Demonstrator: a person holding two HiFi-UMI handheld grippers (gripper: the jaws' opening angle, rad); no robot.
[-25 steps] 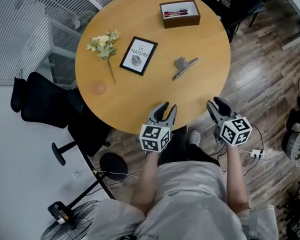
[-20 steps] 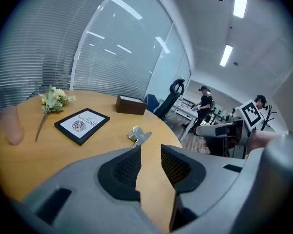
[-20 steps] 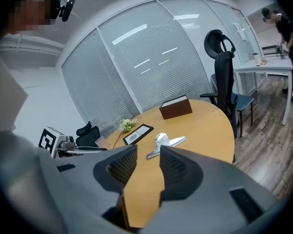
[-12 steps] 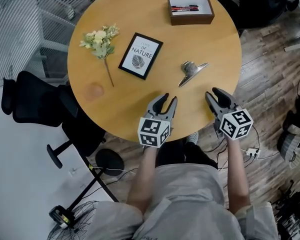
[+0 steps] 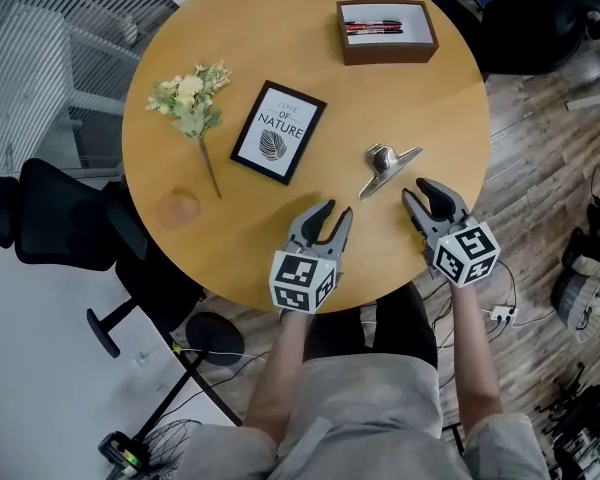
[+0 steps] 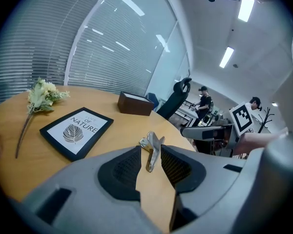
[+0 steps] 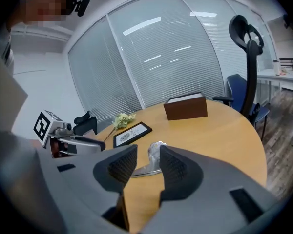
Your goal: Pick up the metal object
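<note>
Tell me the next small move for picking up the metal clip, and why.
Probably ease the right claw forward a little toward the metal clip. Its jaws stand apart with nothing between them, and the clip lies flat on the table just beyond its tips, roughly in line with the gap in the right gripper view.

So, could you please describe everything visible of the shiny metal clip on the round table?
It looks like a large spring clip of reflective silver metal: a rounded hump sitting on a long flat blade. It lies diagonally on the round wooden table, right of the black-framed print and just ahead of the right gripper. Only the tabletop touches it; that gripper's jaws stand apart, short of it.
</note>
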